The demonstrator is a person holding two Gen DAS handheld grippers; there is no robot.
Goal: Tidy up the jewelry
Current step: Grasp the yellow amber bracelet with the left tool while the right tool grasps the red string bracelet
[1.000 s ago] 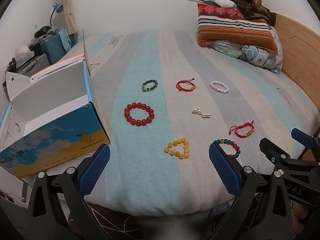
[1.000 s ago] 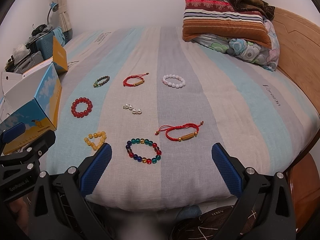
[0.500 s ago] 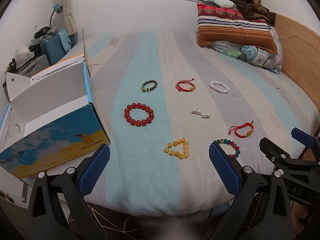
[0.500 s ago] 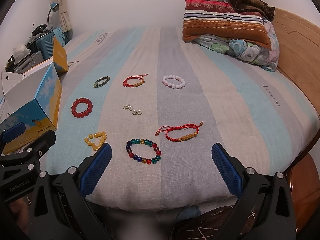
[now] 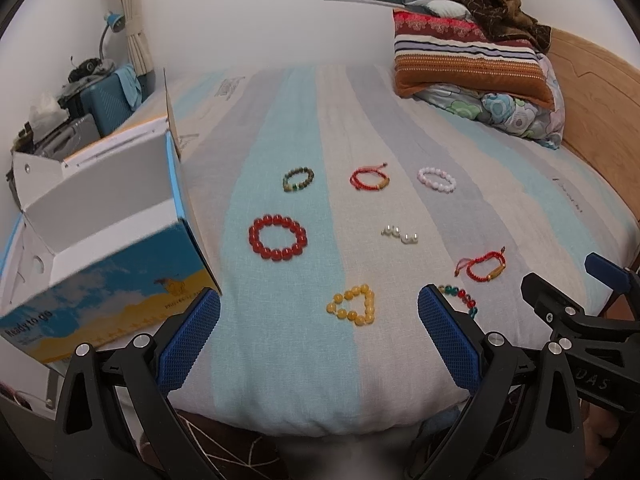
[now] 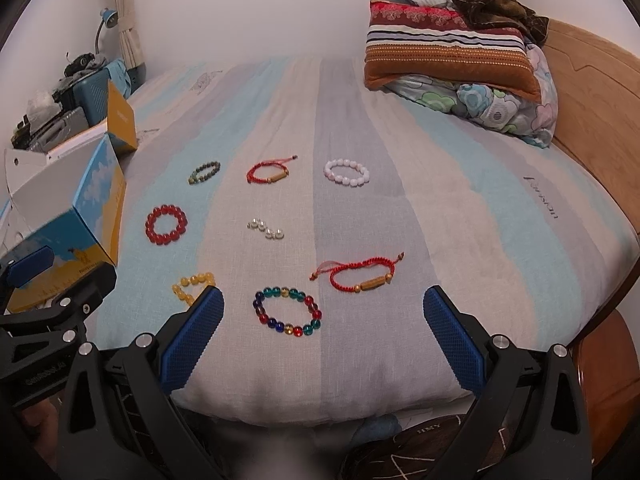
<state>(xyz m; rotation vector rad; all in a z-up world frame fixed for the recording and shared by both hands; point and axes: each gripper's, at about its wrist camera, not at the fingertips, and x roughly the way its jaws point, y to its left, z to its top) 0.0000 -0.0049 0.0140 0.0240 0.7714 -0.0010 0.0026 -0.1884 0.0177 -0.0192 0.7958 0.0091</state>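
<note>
Nothing sorted yet — eight bracelets [image 6: 287, 312] lie scattered on the bed [image 6: 500, 240], the open box [image 5: 100, 216] apparently empty; left claw [image 5: 319, 336] and right claw [image 6: 323, 336] both gape, holding nothing.

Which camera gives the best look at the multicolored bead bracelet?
The right wrist view: the multicolored bracelet lies whole and unobstructed between the open fingers. In the left wrist view, only part of it shows, the rest hidden behind the left gripper's right finger.

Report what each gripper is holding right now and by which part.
Nothing is held. The left gripper and right gripper are both open and apart from the bracelets lying on the bed.
</note>
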